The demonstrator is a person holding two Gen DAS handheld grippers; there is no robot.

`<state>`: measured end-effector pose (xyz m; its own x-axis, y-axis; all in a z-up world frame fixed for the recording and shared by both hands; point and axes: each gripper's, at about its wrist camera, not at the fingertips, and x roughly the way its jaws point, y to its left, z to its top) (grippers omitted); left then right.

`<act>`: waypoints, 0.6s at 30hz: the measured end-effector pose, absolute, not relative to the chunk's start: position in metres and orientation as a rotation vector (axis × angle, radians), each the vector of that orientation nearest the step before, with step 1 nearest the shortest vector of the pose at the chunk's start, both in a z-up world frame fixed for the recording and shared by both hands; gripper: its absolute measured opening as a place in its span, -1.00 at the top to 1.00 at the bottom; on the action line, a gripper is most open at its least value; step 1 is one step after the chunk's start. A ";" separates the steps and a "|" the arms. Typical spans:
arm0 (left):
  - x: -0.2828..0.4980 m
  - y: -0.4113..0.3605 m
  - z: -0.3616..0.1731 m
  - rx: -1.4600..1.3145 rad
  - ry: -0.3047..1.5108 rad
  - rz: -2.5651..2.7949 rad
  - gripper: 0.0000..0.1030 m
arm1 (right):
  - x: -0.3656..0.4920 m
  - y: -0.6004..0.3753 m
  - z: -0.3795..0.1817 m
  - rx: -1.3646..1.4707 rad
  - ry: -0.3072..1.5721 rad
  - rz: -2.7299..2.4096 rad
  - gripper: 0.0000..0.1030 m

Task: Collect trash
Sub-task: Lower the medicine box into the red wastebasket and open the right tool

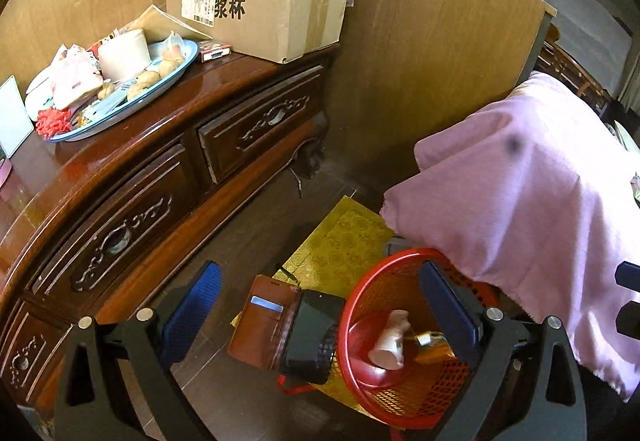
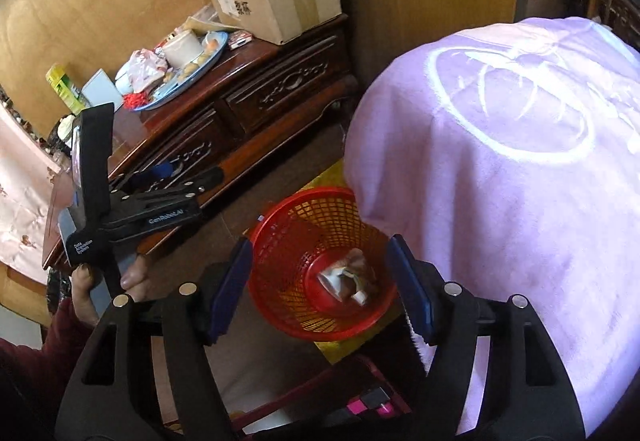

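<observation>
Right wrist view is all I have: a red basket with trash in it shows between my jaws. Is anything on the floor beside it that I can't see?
Observer: Yes. A phone in an open brown case lies right beside the basket.
Operator: Is the left gripper holding anything?
Observer: No. The left gripper has its jaws open and empty, with the phone and basket ahead of them.
</observation>
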<state>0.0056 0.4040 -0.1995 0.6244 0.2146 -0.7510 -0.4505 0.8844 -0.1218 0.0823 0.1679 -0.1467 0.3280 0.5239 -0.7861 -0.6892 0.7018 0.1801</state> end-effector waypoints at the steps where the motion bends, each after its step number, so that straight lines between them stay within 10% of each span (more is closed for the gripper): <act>1: 0.005 0.402 -0.198 -0.313 0.809 0.385 -0.89 | 0.082 0.164 -0.146 -0.194 0.942 0.795 -0.32; 18: -0.003 0.302 -0.115 -0.120 0.672 0.217 -0.89 | 0.044 0.049 -0.089 -0.016 0.728 0.643 -0.45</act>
